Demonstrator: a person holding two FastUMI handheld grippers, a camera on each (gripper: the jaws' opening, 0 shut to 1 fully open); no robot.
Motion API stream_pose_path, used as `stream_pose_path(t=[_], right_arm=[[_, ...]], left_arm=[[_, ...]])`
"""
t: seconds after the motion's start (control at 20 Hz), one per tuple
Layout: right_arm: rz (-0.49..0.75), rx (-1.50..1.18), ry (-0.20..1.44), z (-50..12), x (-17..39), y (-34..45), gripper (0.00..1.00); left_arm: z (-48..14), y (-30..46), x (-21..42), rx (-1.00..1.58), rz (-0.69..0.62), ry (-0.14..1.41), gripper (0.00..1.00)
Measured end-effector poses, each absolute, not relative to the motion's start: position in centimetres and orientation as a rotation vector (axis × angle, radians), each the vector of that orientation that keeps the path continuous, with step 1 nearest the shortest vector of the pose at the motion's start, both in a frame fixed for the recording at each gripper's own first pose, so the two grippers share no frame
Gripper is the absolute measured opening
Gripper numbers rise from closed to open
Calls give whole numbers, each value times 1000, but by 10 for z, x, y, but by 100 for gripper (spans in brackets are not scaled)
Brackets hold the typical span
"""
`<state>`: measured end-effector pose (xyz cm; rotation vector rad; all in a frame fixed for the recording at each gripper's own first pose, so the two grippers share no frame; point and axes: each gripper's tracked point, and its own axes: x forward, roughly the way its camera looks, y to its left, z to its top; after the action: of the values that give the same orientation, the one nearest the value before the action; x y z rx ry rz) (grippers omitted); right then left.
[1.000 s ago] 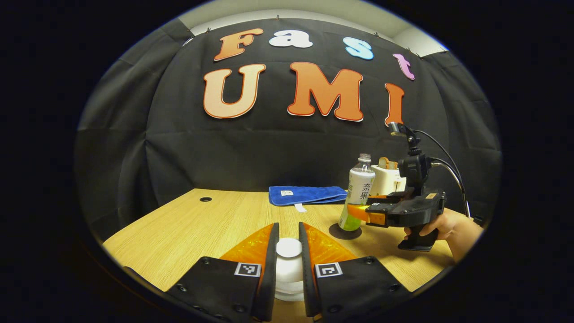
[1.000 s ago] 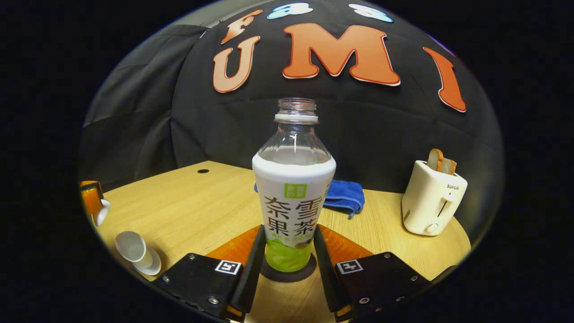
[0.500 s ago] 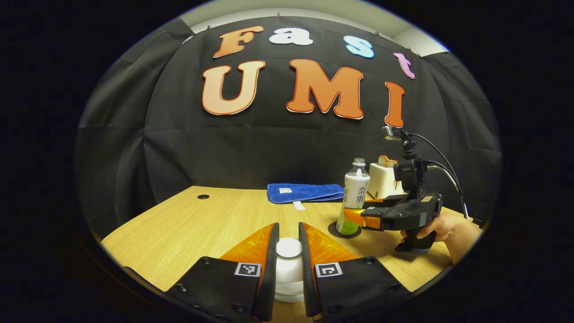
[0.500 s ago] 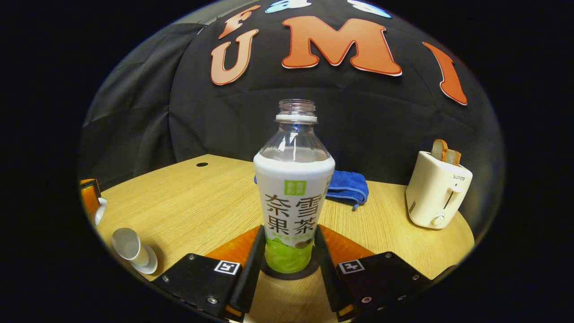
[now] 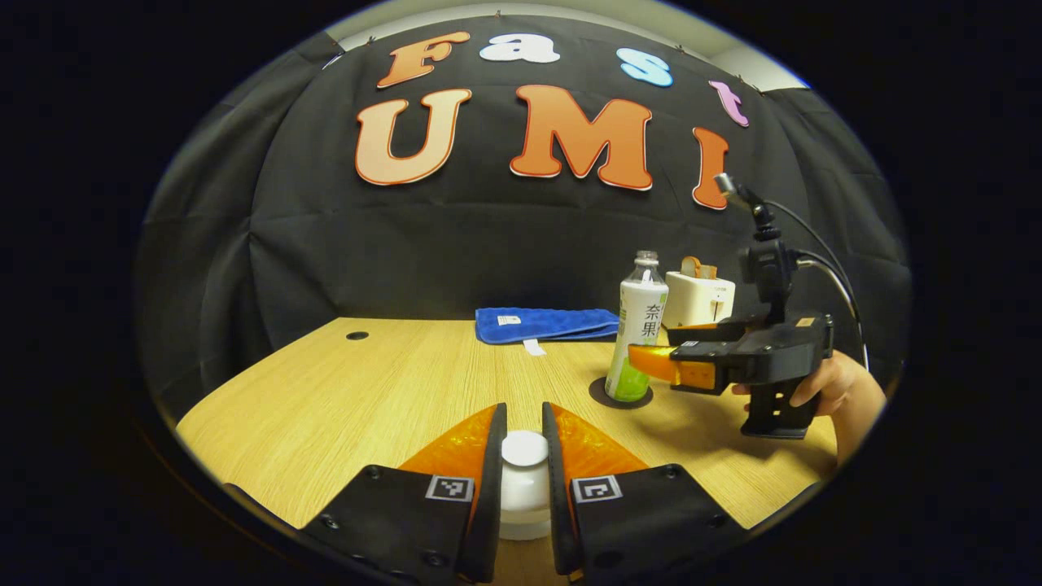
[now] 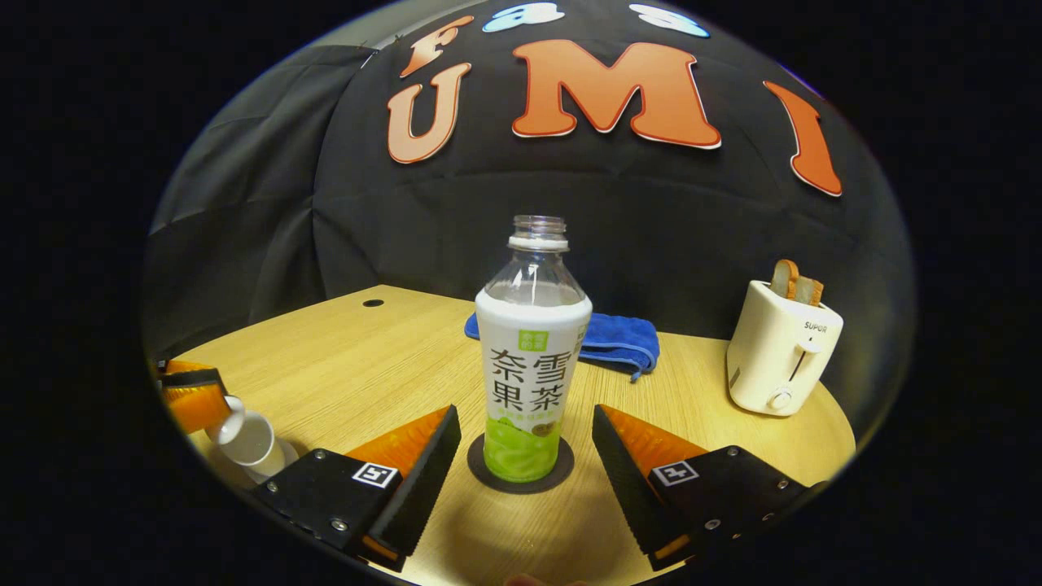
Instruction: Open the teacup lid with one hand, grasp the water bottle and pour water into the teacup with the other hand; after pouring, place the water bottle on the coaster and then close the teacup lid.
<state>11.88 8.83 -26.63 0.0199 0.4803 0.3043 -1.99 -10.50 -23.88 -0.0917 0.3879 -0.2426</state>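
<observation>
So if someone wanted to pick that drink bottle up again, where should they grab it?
Probably around the labelled middle of the bottle, coming in level from the front. It stands upright on the coaster, with round, straight sides there; the neck narrows and has no cap.

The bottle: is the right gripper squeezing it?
No, the right gripper is open, fingers apart from the bottle on its coaster.

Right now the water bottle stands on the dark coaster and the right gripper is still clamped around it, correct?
Not quite. The water bottle does stand on the dark coaster, but the right gripper is open: in the right gripper view its fingers sit spread apart, clear of the bottle on both sides.
</observation>
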Motion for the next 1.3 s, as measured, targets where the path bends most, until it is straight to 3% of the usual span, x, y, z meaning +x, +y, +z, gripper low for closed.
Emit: stream_pose_path(t=[0.7,0.85,0.95,1.0,1.1,1.2,1.3], right_arm=[[290,92,300,-195,65,61,97],[274,107,299,-192,60,53,97],[264,117,288,-186,57,49,97],[257,118,282,-183,55,47,97],[247,123,262,-172,52,44,100],[238,127,232,-158,48,42,97],[226,127,201,-139,43,39,97]], left_arm=[[-266,-104,-19,-46,-236,423,29],[-263,-104,-19,-45,-246,413,34],[-252,-104,-19,-46,-248,382,45],[-245,-104,-18,-43,-248,363,63],[-230,-99,-16,-32,-221,325,79],[-208,-94,-11,-47,-201,281,95],[-182,-86,-6,-61,-191,241,98]])
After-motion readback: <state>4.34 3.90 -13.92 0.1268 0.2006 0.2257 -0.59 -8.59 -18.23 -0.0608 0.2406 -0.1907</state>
